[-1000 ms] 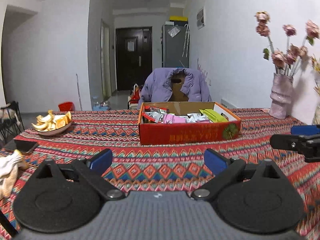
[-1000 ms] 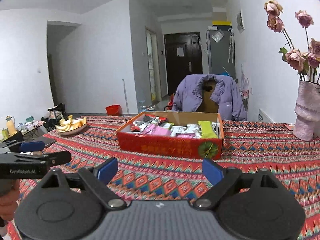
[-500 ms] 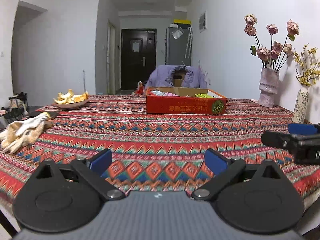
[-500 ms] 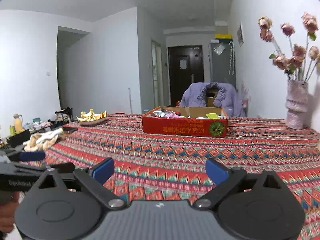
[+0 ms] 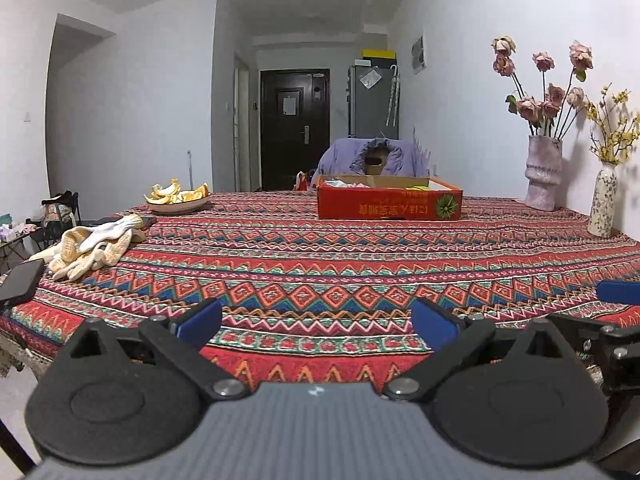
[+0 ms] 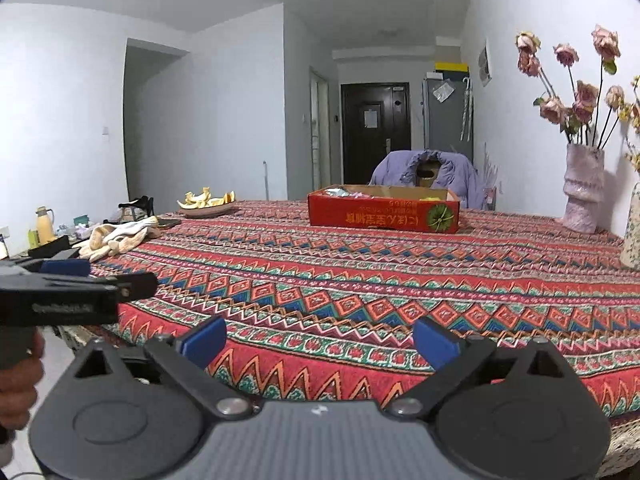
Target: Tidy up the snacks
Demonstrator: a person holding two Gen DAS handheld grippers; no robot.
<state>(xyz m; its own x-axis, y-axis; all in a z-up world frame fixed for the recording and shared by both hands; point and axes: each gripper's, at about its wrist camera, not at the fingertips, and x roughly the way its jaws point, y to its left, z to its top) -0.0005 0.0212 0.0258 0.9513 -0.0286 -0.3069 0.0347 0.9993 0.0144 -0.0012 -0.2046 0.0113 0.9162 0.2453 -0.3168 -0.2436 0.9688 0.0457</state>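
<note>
1. At the far left edge of the bench (image 5: 320, 264), which is covered with a patterned red cloth, lies a dark phone (image 5: 20, 284), with a heap of pale gloves (image 5: 92, 246) just beyond it.
2. Farther back on the left stands a plate of orange peel (image 5: 178, 199).
3. The left gripper (image 5: 316, 320) hovers at the near edge of the bench with its jaws wide apart and nothing between them.
4. The red snack box (image 5: 390, 203) sits at the far middle of the bench, well apart from both grippers, with packets showing above its rim.
5. The right gripper (image 6: 318, 342) is level with the left one, its jaws likewise spread and empty.
6. A pink vase (image 5: 543, 174) with dried roses and a small speckled vase (image 5: 602, 204) stand along the right wall.
</note>
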